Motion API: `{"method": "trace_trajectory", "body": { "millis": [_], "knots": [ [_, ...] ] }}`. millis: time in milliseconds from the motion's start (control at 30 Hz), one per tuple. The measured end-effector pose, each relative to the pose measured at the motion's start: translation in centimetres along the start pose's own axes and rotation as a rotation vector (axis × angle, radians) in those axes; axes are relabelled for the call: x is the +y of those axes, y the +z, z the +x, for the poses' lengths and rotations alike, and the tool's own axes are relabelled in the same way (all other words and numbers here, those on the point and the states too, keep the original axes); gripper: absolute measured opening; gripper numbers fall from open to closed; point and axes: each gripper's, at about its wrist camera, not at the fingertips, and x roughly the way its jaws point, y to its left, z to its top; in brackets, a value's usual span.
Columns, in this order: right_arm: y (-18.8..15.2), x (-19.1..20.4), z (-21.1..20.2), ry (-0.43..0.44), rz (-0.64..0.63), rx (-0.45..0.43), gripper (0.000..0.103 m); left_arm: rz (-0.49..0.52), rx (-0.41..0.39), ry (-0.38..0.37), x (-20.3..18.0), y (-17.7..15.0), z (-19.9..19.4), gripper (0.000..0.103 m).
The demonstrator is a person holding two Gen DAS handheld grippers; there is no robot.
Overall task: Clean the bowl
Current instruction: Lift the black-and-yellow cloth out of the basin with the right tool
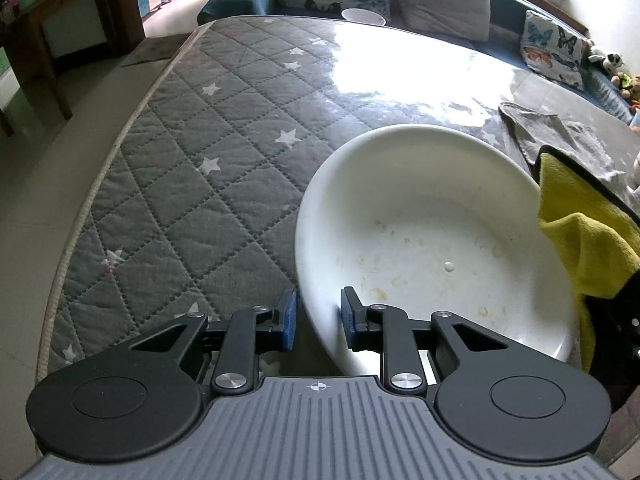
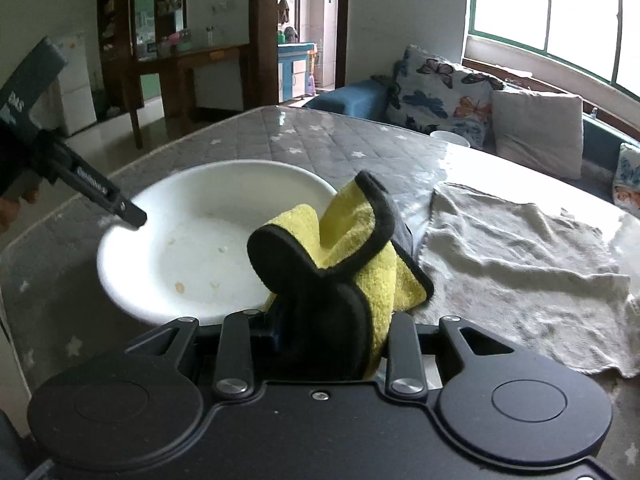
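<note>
Bowl (image 1: 432,240) rim partly hidden by yellow cloth (image 2: 360,264).

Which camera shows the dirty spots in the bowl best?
The left wrist view: the white bowl fills it up close, with many brownish smears visible. In the right wrist view, the yellow cloth hides part of the bowl, and only a few spots show.

I count two bowls: one big stained white bowl (image 1: 432,236) and one small white bowl (image 1: 363,16) far off. Two cloths: one yellow cloth (image 2: 360,256), one grey towel (image 2: 520,276). Three cushions.
</note>
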Motion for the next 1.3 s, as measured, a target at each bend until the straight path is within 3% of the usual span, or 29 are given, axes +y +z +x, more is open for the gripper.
{"method": "trace_trajectory", "body": {
  "millis": [433,800,967,1300],
  "knots": [
    [-2.6,2.0,0.0,-0.036,-0.073,0.075,0.032,-0.014,-0.014,-0.009,0.3,-0.3,-0.2,0.024],
    [-1.5,3.9,2.4,-0.03,-0.15,0.044,0.032,-0.042,-0.03,-0.01,0.5,-0.4,-0.7,0.024],
    [-0.3,3.9,4.1,-0.016,-0.179,0.035,0.032,-0.026,-0.041,0.058,0.3,0.4,-0.2,0.022],
    [2.8,3.1,8.4,0.003,-0.194,0.023,0.032,-0.05,-0.039,0.095,1.5,2.7,1.0,0.023]
  ]
}}
